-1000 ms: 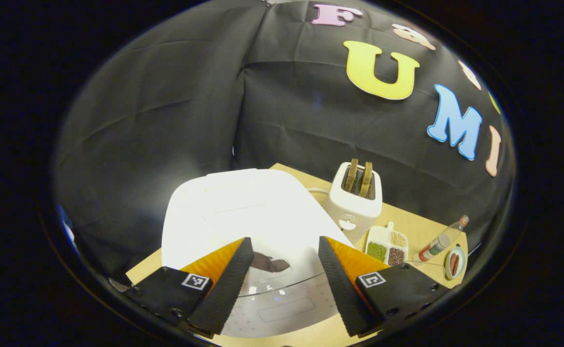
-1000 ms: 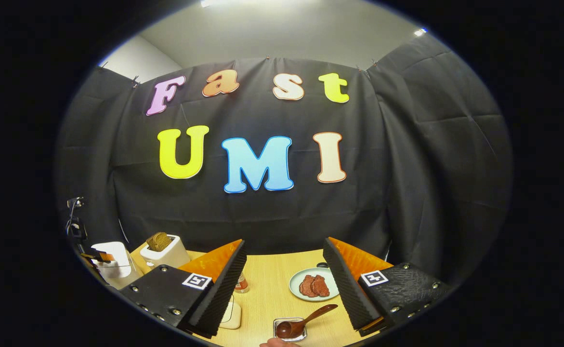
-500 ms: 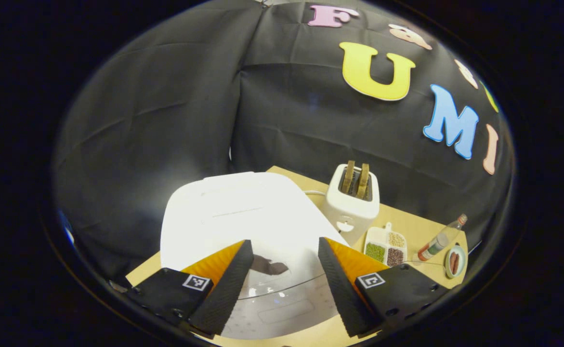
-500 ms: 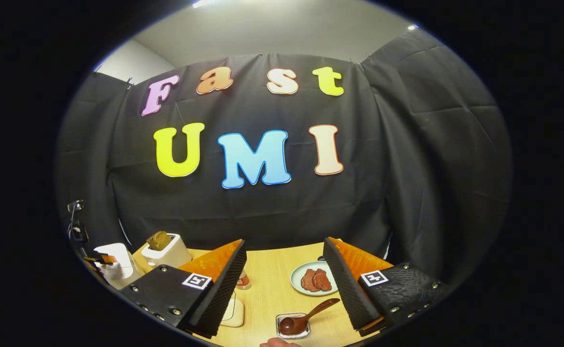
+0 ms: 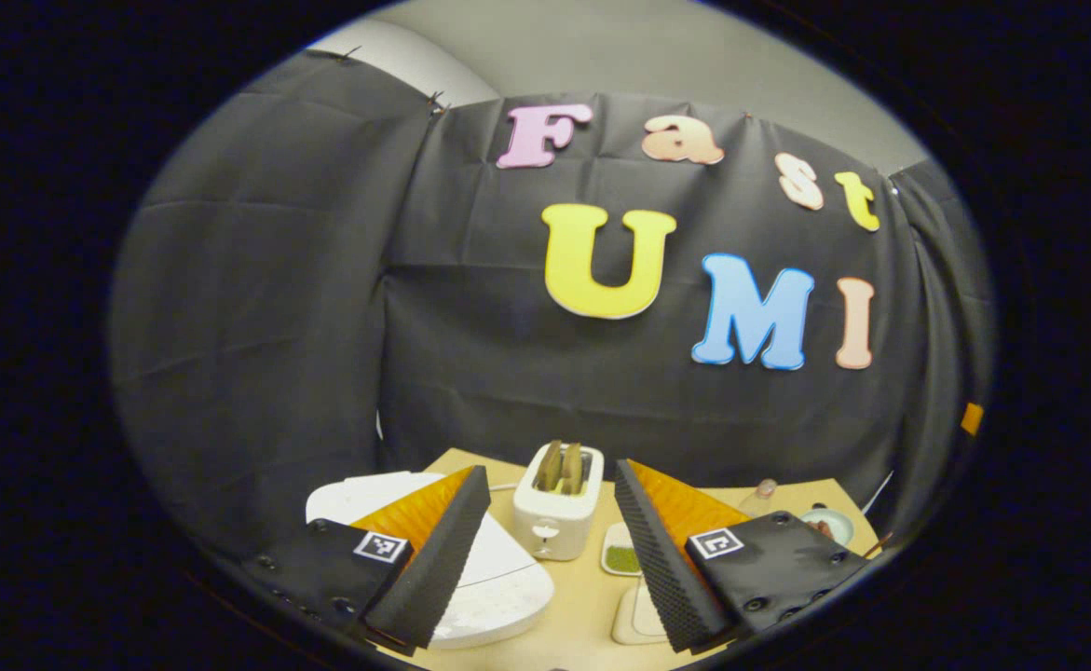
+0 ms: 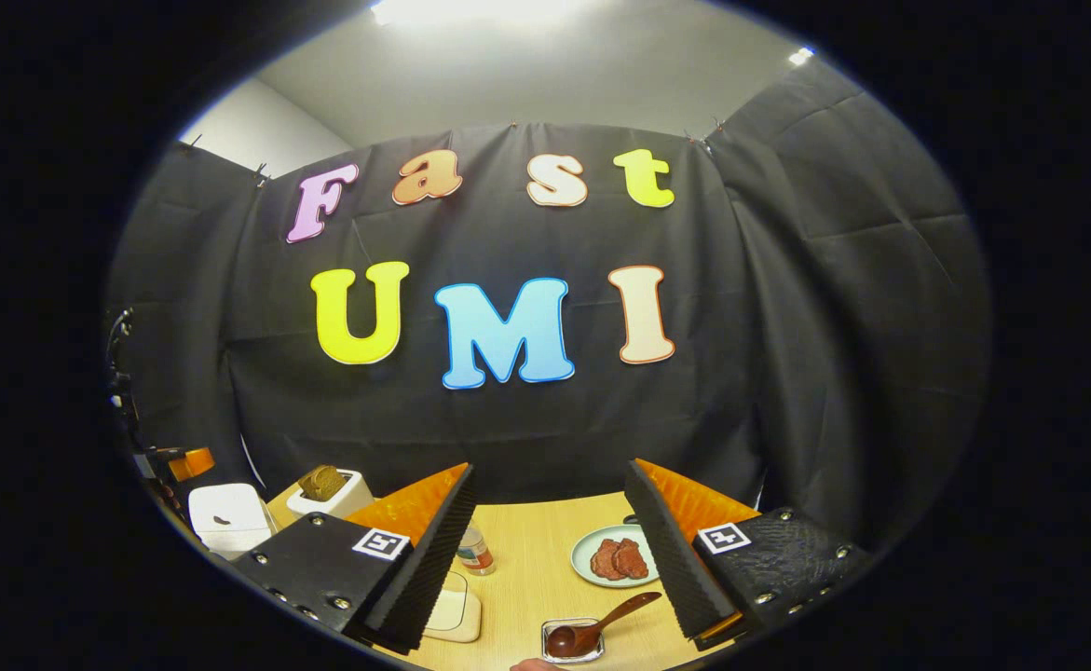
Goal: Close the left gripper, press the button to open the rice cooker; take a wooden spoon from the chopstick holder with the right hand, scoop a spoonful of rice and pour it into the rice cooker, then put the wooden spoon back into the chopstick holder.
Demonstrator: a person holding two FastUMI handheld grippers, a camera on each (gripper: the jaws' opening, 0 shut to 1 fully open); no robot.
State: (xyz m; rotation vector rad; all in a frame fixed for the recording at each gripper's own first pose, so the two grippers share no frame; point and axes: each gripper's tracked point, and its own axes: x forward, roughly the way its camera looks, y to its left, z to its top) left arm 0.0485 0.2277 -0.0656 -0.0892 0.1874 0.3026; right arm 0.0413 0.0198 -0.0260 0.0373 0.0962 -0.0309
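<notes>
Left gripper (image 5: 545, 545) raised and level above the near edge of the desk (image 5: 592, 596), fingers spread wide with nothing between them; not yet closed, though the task calls for closed fingers to form one blunt tip for the button. Rice cooker (image 5: 470, 568) low at lower left of the left gripper view, white, lid down, partly behind the near finger. Same rice cooker (image 6: 226, 518) far left in the right gripper view, dark button patch on its top, placed at the desk's end within the left hand's reach. Toaster (image 5: 559, 508) with two slices standing just beyond the cooker; small divided dish (image 5: 621, 557) with green grains beside it.

Right gripper (image 6: 550, 550) likewise wide and empty, held over the middle of the desk, presumably waiting its turn. Wooden spoon (image 6: 601, 626) directly ahead and below, bowl resting in a small clear holder (image 6: 571, 639), handle leaning up and to the right, an attitude that leaves the handle free for a pinch. Plate (image 6: 592, 557) of reddish slices behind the spoon; small bottle (image 6: 476, 552) near the other finger; pale flat block (image 6: 456, 615) at the lower left. Rice supply not identifiable with certainty.

Judged stage: very start, button not yet pressed, spoon untouched.
</notes>
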